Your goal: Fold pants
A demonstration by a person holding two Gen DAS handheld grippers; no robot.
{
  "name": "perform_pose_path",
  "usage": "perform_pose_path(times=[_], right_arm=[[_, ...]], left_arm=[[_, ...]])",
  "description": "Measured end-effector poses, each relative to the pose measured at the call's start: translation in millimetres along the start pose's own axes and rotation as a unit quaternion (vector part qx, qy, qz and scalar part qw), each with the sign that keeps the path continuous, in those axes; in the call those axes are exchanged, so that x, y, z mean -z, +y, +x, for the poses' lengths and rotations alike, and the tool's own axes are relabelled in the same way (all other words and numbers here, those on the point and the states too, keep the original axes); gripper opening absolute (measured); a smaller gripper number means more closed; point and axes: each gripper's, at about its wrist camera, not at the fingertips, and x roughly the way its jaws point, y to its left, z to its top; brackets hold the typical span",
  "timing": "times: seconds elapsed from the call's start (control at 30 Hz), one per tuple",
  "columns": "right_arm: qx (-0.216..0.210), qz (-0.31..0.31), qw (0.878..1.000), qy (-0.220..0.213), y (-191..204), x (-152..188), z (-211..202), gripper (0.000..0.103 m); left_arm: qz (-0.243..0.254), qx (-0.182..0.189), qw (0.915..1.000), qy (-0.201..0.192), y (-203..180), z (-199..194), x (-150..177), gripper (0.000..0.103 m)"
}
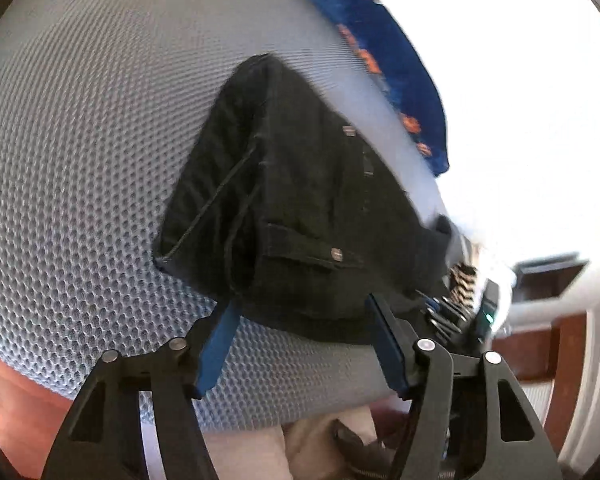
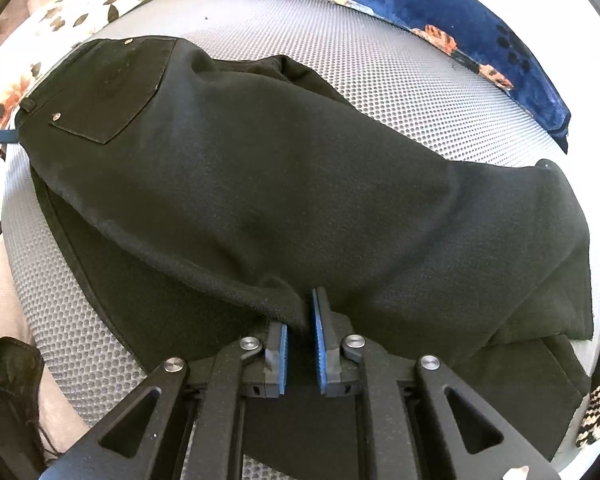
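Right now the black pants (image 2: pixel 284 184) lie on the grey bumpy mat (image 2: pixel 380 68), one leg laid over the other, with the waist and back pocket (image 2: pixel 108 88) at the far left of the right wrist view. The right gripper (image 2: pixel 300 320) is nearly closed, and a fold of the pants cloth sits pinched between its blue pads (image 2: pixel 320 332). The left gripper (image 1: pixel 300 320) is at the waist end with its jaws apart. The waist edge lies between its blue fingers (image 1: pixel 220 340), but they do not look like they are pressing on it. That could be a problem. If the right side pulls while the left side holds nothing, the waist may slide and the neat fold may go crooked. The right pinch looks small, so the thick cloth could slip out. The pants are close to the mat's near edge, so a big tug might drag them off. The blue blanket (image 2: pixel 440 4) behind looks well out of the way.
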Motion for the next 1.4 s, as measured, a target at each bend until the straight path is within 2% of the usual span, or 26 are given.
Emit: perform_pose_path(times=[0.2,0.23,0.27,0.37,0.53,0.67,0.8,0.9,0.93,1.1,1.17,1.2,1.23,1.3,1.4], right_arm=[[0.001,0.002,1.000,-0.005,1,2,-2,0.012],[0.000,0.003,1.000,-0.005,0,2,-1,0.012],[0.000,0.003,1.000,-0.005,0,2,-2,0.012],[-0.005,0.013,1.000,-0.005,-3,1,-2,0.012],[-0.004,0.025,1.000,-0.018,0,1,-22,0.011],[-0.013,0.033,0.999,-0.027,8,7,-40,0.011],[-0.021,0.029,0.999,-0.011,26,20,-34,0.011],[-0.026,0.041,0.999,0.004,34,27,-19,0.011],[-0.031,0.050,0.998,0.028,34,27,-15,0.011],[-0.035,0.064,0.997,0.022,30,22,-17,0.014],[-0.037,0.064,0.997,0.022,31,21,-18,0.020],[-0.036,0.066,0.997,0.021,31,21,-19,0.030],[-0.035,0.067,0.997,0.018,31,21,-22,0.041],[-0.038,0.065,0.997,0.008,32,24,-28,0.049],[-0.033,0.060,0.998,-0.002,34,27,-43,0.049]], left_arm=[[-0.046,0.011,0.9987,-0.020,5,5,-12,0.045],[-0.043,0.010,0.9988,-0.022,5,4,-14,0.040],[-0.036,0.000,0.9991,-0.024,2,3,-16,0.026],[-0.008,-0.013,0.9996,-0.024,-9,-3,-21,0.021],[0.047,-0.026,0.9985,-0.010,-25,-13,-37,0.021],[0.107,-0.062,0.9923,0.006,-27,-8,-43,0.021],[0.113,-0.072,0.9909,0.016,-23,9,-45,0.021],[0.126,-0.083,0.9885,0.014,-13,3,-37,0.022],[0.137,-0.095,0.9859,0.011,-14,4,-34,0.023],[0.193,-0.148,0.9698,-0.016,-35,4,-20,0.030],[0.208,-0.171,0.9629,-0.023,-46,1,-15,0.037],[0.212,-0.176,0.9608,-0.026,-49,-2,-12,0.044],[0.223,-0.189,0.9558,-0.031,-54,-6,-8,0.046],[0.240,-0.201,0.9490,-0.039,-60,-13,-1,0.049],[0.258,-0.220,0.9388,-0.061,-72,-23,6,0.049]])
